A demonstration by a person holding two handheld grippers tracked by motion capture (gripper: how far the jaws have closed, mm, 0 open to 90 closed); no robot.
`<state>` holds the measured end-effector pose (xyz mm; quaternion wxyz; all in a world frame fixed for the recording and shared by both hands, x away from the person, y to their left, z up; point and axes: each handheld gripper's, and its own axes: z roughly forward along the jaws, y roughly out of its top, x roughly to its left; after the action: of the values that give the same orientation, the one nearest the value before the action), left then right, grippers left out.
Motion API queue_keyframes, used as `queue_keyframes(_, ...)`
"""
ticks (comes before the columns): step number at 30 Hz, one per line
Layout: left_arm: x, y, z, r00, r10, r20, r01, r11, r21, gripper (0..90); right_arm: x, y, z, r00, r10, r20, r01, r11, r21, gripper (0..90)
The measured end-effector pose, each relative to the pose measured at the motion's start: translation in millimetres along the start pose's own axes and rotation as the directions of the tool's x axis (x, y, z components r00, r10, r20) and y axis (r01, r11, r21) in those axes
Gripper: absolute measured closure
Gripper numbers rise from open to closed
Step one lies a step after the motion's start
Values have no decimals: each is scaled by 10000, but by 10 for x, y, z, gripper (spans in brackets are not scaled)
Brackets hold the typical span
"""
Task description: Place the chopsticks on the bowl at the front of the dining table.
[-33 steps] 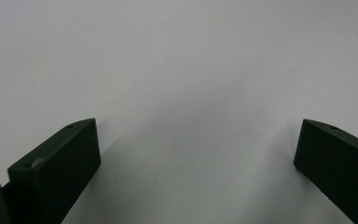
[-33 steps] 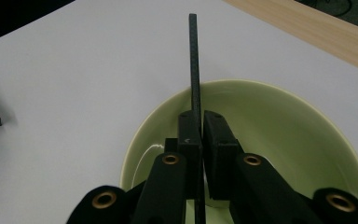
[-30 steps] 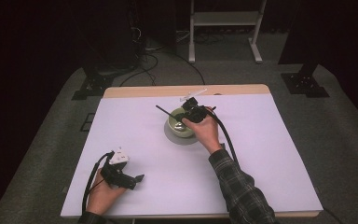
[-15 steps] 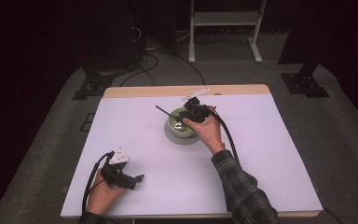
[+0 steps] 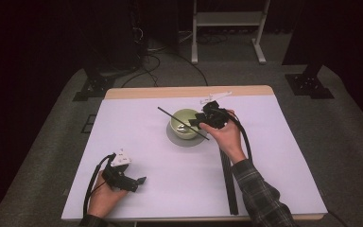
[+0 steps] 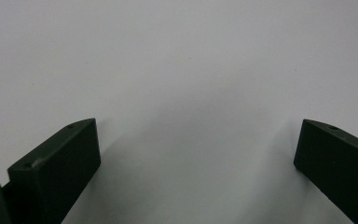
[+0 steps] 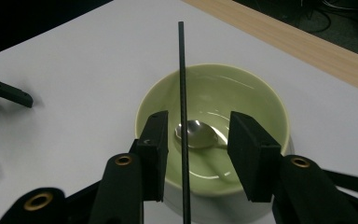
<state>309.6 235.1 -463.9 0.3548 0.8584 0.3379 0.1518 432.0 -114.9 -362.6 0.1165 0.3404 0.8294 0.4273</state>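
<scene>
One green bowl stands on one grey round mat toward the far middle of the table, with one metal spoon lying inside it and one thin black rod laid across its rim, sticking out on both sides. Two grippers are in play. The right gripper sits at the bowl's right edge; its jaws have just been opening and now stand parted on either side of the rod without pressing it (the gap is plain in the right gripper view), so it has let go. The left gripper rests near the table's front left corner, jaws spread wide over bare surface with nothing between them. The table wears a pale lilac sheet, with a strip of bare wood along the far edge. It stands on grey carpet in a dark room, with cables and a white frame behind. Broad open sheet lies to the left, front and right of the bowl.
</scene>
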Motion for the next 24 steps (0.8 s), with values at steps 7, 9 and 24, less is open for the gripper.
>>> queue_keyframes(7, 0, 0, 0, 10000, -3, 8, 3, 10000, 0, 0, -86, -189, -251, 9991, 259, 350, -258, 9997, -36, 479)
queue_keyframes(9, 0, 0, 1, 10000, -12, -3, 12, 10000, -20, 0, -118, -248, -309, 9989, 344, 317, -341, 9994, -115, 434)
queue_keyframes(24, 0, 0, 0, 10000, -5, 2, 5, 10000, -4, 0, -337, -690, -652, 9930, 763, 897, -763, 9971, -36, 125)
